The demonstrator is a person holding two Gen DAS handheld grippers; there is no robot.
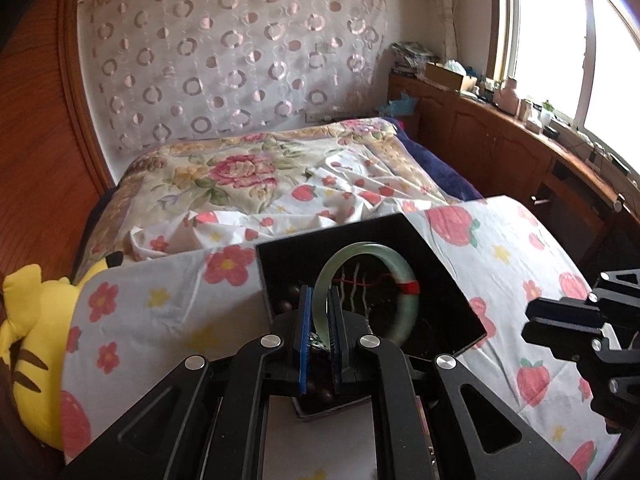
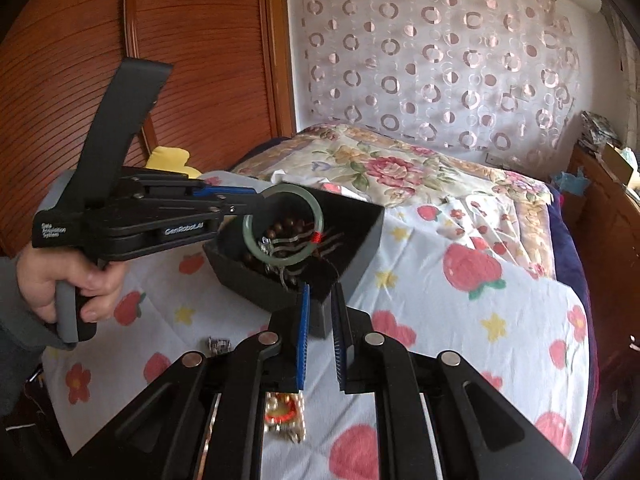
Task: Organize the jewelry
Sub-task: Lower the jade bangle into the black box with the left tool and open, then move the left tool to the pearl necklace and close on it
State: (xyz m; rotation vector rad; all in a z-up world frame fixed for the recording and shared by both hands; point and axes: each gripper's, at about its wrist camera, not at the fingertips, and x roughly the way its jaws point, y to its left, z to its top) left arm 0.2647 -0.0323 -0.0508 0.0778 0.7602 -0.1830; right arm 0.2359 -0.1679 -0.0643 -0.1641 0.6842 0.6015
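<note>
A pale green bangle [image 1: 366, 292] is clamped by its rim between the blue pads of the left tool [image 1: 320, 332], held above the open black box [image 2: 360, 216] at the centre of both frames. Dark beads [image 2: 288, 228] are seen inside the box. The right tool [image 2: 320, 340], at lower centre, is empty with jaws parted, just short of the box's near corner. A gold-and-red ornament [image 2: 282, 412] lies beneath it on the strawberry-print sheet [image 2: 460, 320].
</note>
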